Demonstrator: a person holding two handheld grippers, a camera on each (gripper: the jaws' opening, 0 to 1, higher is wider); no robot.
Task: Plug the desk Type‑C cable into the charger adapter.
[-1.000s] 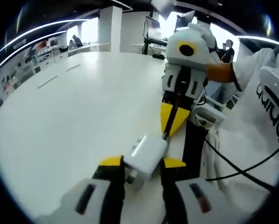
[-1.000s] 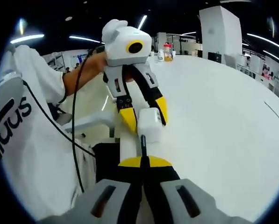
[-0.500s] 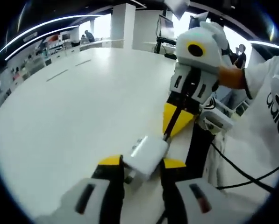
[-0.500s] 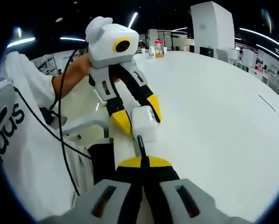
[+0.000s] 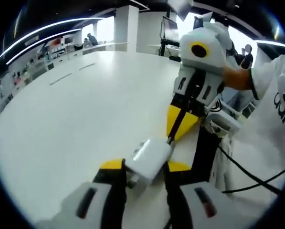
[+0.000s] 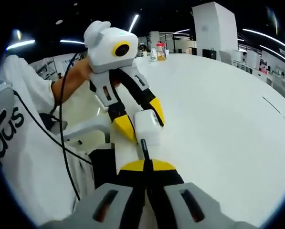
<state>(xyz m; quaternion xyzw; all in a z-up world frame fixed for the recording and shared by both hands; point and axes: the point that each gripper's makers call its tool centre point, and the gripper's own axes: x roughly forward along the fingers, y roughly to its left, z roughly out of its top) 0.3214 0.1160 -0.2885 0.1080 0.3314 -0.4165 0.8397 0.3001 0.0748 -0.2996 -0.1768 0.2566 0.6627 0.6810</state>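
Little has shifted since the earlier frames: our left gripper (image 5: 141,168) still pinches the white charger adapter (image 5: 148,158) above the white table (image 5: 75,119), while our right gripper (image 6: 145,165), pressed together on the black Type-C cable (image 6: 144,149), keeps its plug apparently touching the adapter's face.

You are working in an open-plan office or showroom: a large white table (image 5: 85,109), ceiling strip lights (image 5: 42,36), a white pillar (image 6: 216,28), monitors (image 5: 168,28) on a far desk, and people (image 5: 89,39) in the background.
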